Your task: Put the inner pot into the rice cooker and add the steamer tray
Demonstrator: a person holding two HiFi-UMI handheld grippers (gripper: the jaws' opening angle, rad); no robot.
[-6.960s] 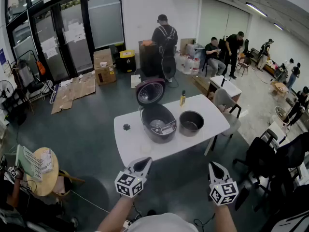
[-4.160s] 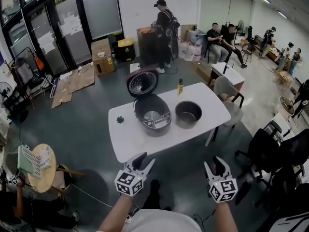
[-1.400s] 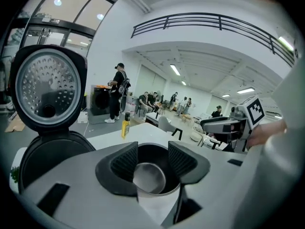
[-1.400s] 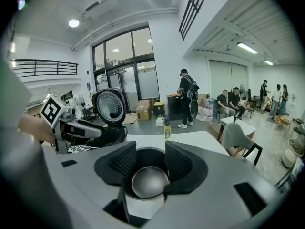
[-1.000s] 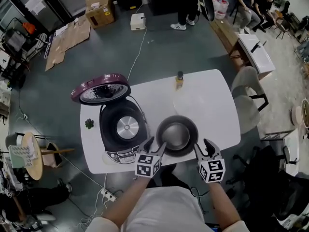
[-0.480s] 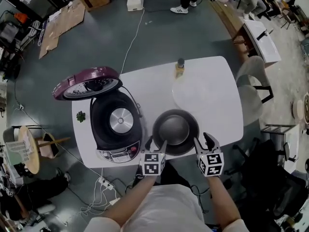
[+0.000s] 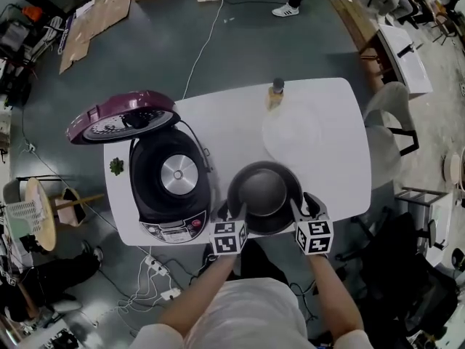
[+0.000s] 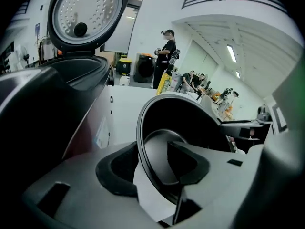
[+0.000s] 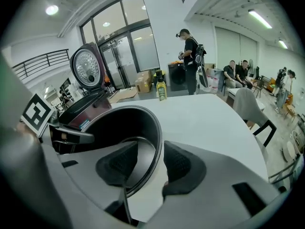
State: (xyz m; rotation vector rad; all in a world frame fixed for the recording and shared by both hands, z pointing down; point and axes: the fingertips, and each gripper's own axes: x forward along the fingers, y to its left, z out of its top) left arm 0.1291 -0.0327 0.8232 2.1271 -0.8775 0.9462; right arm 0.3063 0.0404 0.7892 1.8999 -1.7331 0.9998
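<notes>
The rice cooker [image 7: 171, 184] is stood at the left of the white table [image 7: 341, 166] with its purple lid [image 7: 120, 118] thrown back. Its well is thus left bare and ready, it is judged, to take the pot.

Just right of it, the left gripper [image 7: 232, 211] is brought down over the near-left rim of the inner pot [image 7: 264, 195]. In the left gripper view the jaws are seen spread. One pad [image 8: 116, 168] is kept outside the wall and the other inside, and a sliver of table shows between pad and rim. These jaws have just been closing, with the rim between them but not yet pinched.

The pot itself is seated on the table, close to the front edge and just beside the cooker.

At its near-right rim the right gripper [image 7: 305, 204] is set the same way, jaws apart astride the wall with no pressure visible. A two-sided lift is evidently being prepared.

Behind the pot a pale round disc [image 7: 292, 131], taken to be the steamer tray, is laid flat for later use. A small bottle [image 7: 275, 93] is stood at the far edge.

The table is smooth and otherwise nearly bare. It is surrounded by a grey floor, with flattened cardboard [image 7: 94, 20] at the upper left and chairs [image 7: 389, 122] at the right.
</notes>
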